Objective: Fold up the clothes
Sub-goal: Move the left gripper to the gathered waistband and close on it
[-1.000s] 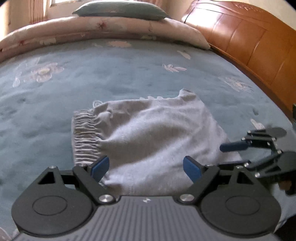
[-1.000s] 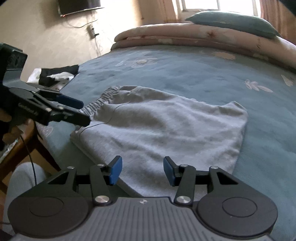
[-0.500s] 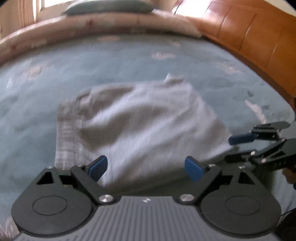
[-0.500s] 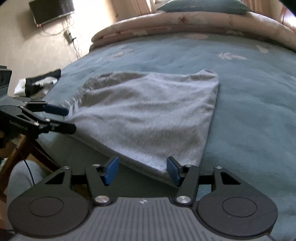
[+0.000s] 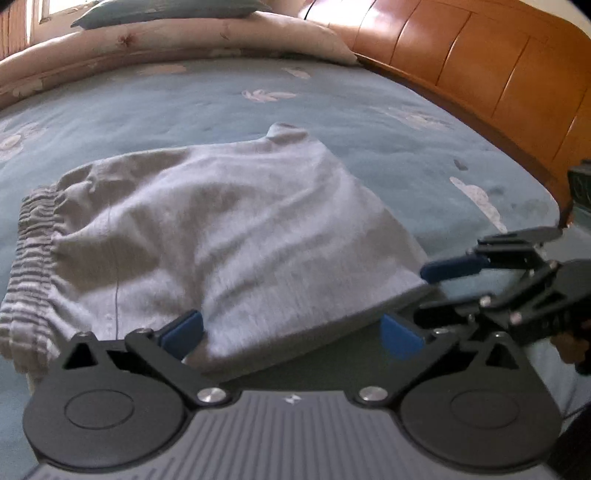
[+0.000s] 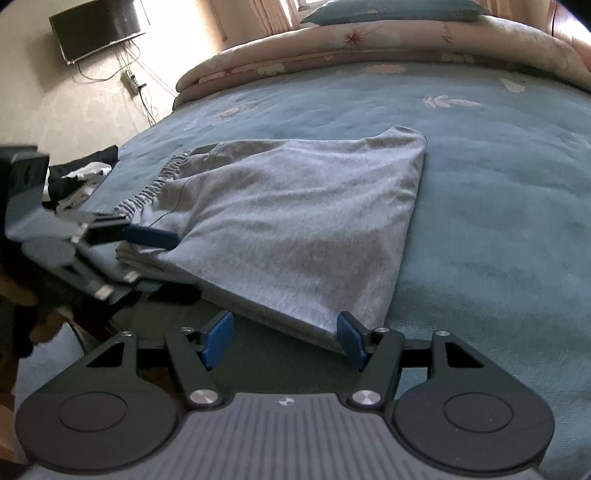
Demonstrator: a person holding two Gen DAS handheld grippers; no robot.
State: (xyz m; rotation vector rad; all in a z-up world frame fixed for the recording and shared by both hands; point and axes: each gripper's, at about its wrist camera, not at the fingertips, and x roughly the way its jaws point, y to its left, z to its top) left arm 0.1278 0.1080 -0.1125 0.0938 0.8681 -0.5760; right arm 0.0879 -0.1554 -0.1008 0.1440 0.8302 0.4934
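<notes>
Grey shorts (image 5: 236, 229) lie folded flat on the blue bedspread (image 5: 369, 122), with the elastic waistband (image 5: 33, 258) at the left. My left gripper (image 5: 291, 332) hovers at the near edge, jaws opening wide, and the near fold of cloth lies between the pads without being pressed. My right gripper (image 6: 284, 338) sits at the near hem of the shorts (image 6: 295, 221), jaws opening, and the hem lies loose between its pads. In the left wrist view the right gripper (image 5: 436, 291) is at the near right corner. In the right wrist view the left gripper (image 6: 140, 258) is at the waistband corner.
A wooden headboard (image 5: 480, 74) runs along the right side. A rolled quilt (image 6: 369, 48) and a pillow (image 6: 399, 7) lie at the far end. Dark clothes (image 6: 81, 177) sit beyond the bed's left side, and a television (image 6: 96, 29) hangs on the wall. The mattress edge is just below both grippers.
Both grippers have dropped and come in closer to the near edge of the shorts. Both pairs of jaws stand wider than before. The shorts have not moved.
</notes>
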